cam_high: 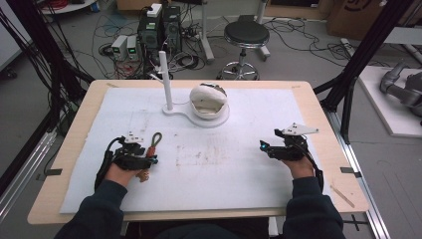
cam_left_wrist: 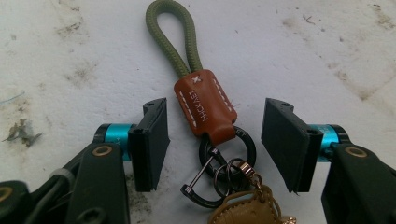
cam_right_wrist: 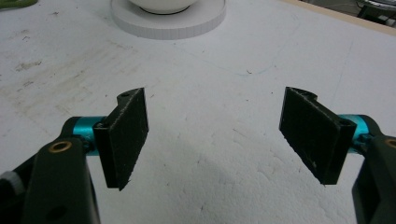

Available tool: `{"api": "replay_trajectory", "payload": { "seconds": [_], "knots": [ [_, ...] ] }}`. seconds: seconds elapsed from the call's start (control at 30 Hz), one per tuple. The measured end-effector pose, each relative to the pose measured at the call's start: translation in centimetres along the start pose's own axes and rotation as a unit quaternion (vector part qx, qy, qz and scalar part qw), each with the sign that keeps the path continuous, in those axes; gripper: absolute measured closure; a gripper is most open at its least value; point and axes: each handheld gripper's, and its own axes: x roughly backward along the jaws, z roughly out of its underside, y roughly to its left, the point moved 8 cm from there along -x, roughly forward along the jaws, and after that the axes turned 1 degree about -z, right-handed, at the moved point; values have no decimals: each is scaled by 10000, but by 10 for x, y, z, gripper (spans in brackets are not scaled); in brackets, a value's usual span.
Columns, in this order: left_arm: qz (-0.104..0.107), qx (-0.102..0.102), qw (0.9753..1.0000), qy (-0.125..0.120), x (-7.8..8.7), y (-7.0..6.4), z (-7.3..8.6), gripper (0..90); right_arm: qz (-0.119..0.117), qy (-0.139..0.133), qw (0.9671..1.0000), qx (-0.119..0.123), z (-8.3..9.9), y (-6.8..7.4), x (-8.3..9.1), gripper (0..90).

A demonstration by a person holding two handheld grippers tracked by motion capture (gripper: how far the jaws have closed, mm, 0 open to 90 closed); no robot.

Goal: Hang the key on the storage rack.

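Since the jaws already straddle it: close on the leather, not the rings.
Keychain [cam_left_wrist: 205, 107]: flat on the white counter [cam_left_wrist: 303, 51] — green loop pointing away.
Left gripper [cam_left_wrist: 215, 140]: wide open, holding nothing.
Right gripper [cam_right_wrist: 219, 135]: open, empty — idle.
Stamp: "HACKAET", I think.

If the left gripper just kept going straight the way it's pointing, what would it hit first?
The left gripper would first meet the keychain: its brown leather tab and black ring already lie between the open jaws, with the green cord loop straight ahead. Beyond the loop is bare white mat, as far as that view shows.
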Motion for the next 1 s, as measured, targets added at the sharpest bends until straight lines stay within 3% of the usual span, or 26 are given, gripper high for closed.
{"api": "replay_trajectory", "payload": {
  "seconds": [0.1,0.13,0.17,0.2,0.5,0.67,0.7,0.73,0.77,0.87,1.0],
  "knots": [
    [-66,-129,9999,24,0,0,0,464,-9,5,10000,4,0,1,-1,242],
    [-66,-152,9999,24,1,-1,0,552,-12,12,10000,44,0,2,-2,242],
    [-22,-173,9998,8,2,-1,-1,552,-12,12,10000,44,0,2,-2,242],
    [0,-194,9998,21,2,-1,-1,664,-10,30,10000,46,0,2,-3,242],
    [188,-75,9998,-60,0,1,-4,697,-10,19,10000,35,-1,2,-3,249],
    [369,213,9982,-423,6,4,-12,709,-12,0,10000,24,-1,1,-2,249],
    [413,319,9971,-551,7,5,-14,709,-12,0,10000,24,-1,1,-2,249],
    [507,492,9945,-777,13,9,-18,711,-13,-13,10000,8,-1,1,-2,249],
    [507,492,9945,-777,13,9,-18,712,-13,-13,10000,8,-1,1,-2,249],
    [612,643,9884,-1229,23,14,-25,713,-4,-41,10000,-23,-2,1,-1,249],
    [636,640,9753,-2018,41,17,-39,713,18,-62,10000,-29,-2,0,-1,249]
  ]
}}
